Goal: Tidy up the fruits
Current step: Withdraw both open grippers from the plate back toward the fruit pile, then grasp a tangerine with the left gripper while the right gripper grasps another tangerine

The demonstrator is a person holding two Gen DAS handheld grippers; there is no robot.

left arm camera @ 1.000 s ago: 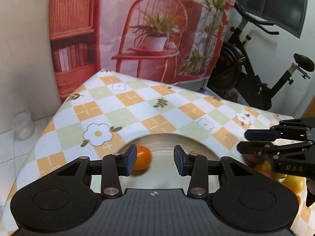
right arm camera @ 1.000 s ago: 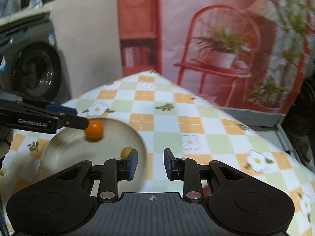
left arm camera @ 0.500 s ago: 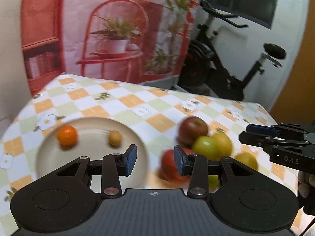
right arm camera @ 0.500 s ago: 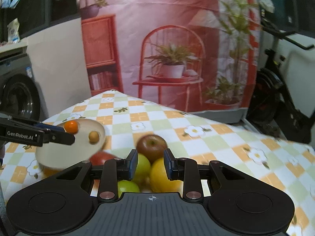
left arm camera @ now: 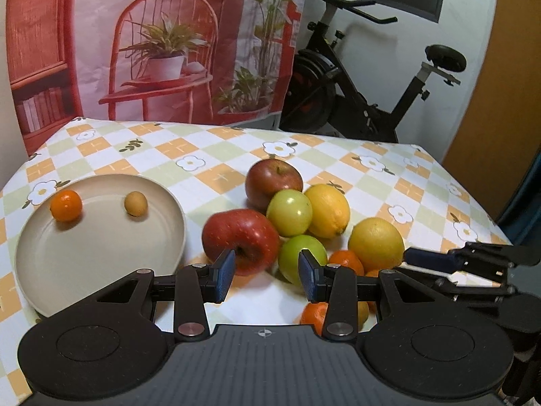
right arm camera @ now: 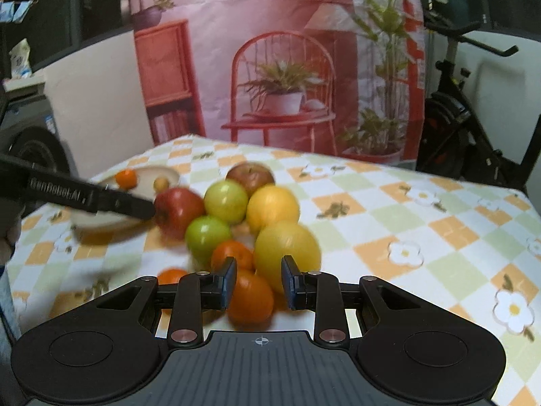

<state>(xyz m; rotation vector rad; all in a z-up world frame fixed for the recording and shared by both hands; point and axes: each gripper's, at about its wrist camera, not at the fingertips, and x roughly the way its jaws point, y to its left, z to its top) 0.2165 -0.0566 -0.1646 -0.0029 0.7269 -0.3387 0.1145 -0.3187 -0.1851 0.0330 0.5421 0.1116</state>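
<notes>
So the fruit pile (left arm camera: 297,223) sits bunched in the middle of the table: two red apples, two green ones, a lemon (left arm camera: 328,209), a bigger yellow citrus (left arm camera: 375,243) and a few tangerines at the near edge, all touching and leaning on each other. That's probably why nothing rolls, each one is propped by its neighbours. Just left of the heap is a beige plate (left arm camera: 94,253) with only a small orange (left arm camera: 66,205) and a little tan fruit (left arm camera: 135,203) on it, sitting apart near the far rim. I'd guess small stuff goes there, so the sorting has barely started

The left gripper (left arm camera: 267,275) hovers over the near side of the pile with its jaws apart and nothing between them, lined up roughly on the gap between the big red apple (left arm camera: 240,237) and the lower green apple (left arm camera: 302,253). It looks too narrow for an apple as it stands. The right gripper (right arm camera: 258,282) comes in from the other side, pads drawn in close with just a slim gap, also empty, pointed at a tangerine (right arm camera: 250,294) beside the yellow citrus. That view is a bit blurry, so I can't say if it's touching

Both point downward at the heap, which fits reaching for the outermost pieces first so the stack doesn't collapse across the checked flower tablecloth (left arm camera: 219,155). An exercise bike (left arm camera: 355,94) stands behind the table
</notes>
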